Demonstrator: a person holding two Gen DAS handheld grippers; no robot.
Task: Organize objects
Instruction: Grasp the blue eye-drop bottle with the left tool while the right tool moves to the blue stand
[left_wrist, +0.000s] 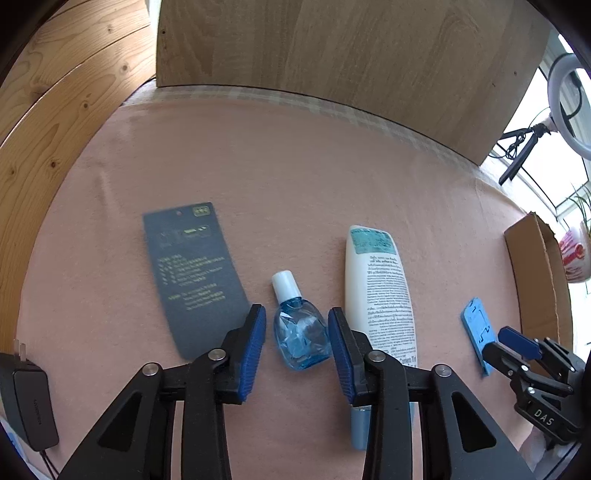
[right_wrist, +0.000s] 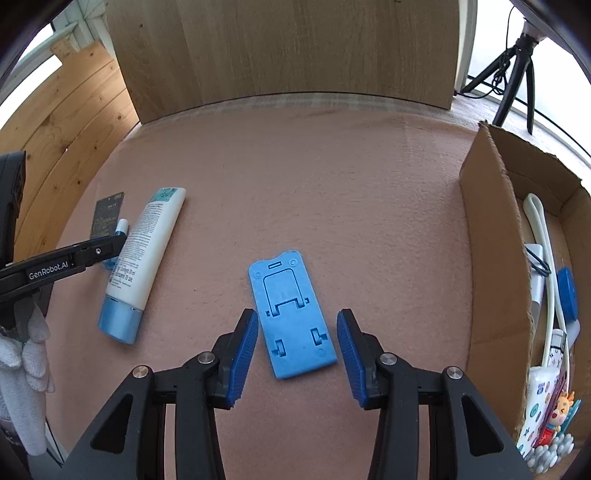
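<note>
In the left wrist view a small blue bottle (left_wrist: 300, 332) with a white cap lies on the pink cloth between the fingers of my open left gripper (left_wrist: 297, 347), untouched. Left of it lies a dark card (left_wrist: 194, 277); to its right, a white tube (left_wrist: 380, 288) with a blue cap. In the right wrist view a flat blue phone stand (right_wrist: 293, 314) lies between the fingers of my open right gripper (right_wrist: 295, 354), with gaps on both sides. The same white tube (right_wrist: 142, 262) lies at the left there, beside the left gripper's finger (right_wrist: 74, 258).
An open cardboard box (right_wrist: 491, 258) at the right edge holds a white cable, a blue item and colourful packets. A wooden board (right_wrist: 288, 55) stands at the back, plank walls on the left. A black charger (left_wrist: 31, 406) sits at the near left, and a tripod (right_wrist: 513, 70) stands beyond the table.
</note>
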